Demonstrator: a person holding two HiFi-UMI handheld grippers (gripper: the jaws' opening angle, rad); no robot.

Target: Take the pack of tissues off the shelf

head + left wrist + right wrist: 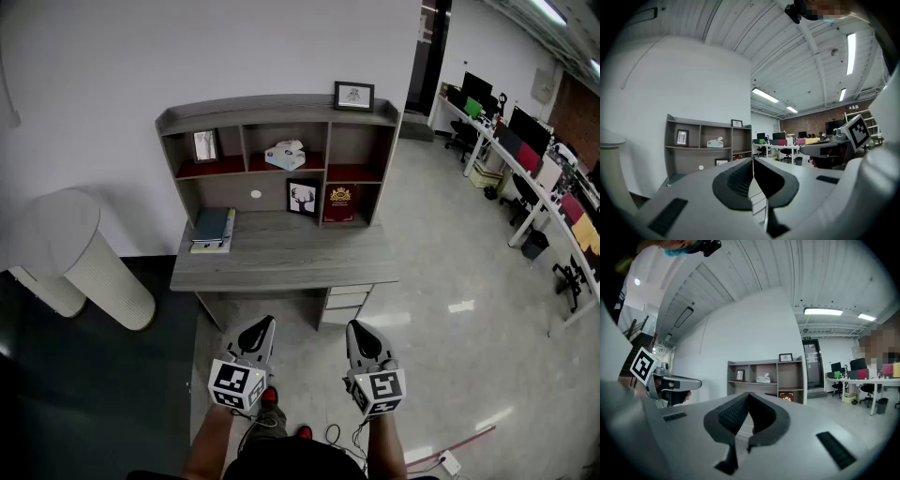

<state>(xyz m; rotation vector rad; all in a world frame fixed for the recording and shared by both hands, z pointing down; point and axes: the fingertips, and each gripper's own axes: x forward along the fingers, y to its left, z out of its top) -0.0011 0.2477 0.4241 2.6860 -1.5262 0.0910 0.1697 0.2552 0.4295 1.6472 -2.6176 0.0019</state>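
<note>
The pack of tissues (pixel 285 155) sits in the middle upper compartment of the shelf (pixel 281 111). It is well ahead of my fingers (pixel 738 180) and higher than them, roughly in line with the gap between my two grippers. The fingers of my left gripper (pixel 265 325) are pressed together with nothing between them. Those of my right gripper (pixel 357 328) are closed and empty too. Both point level toward the shelf. Beyond the fingertips lies the tabletop (pixel 281 255), with books (pixel 213 230) ahead and to the left of my left fingers.
</note>
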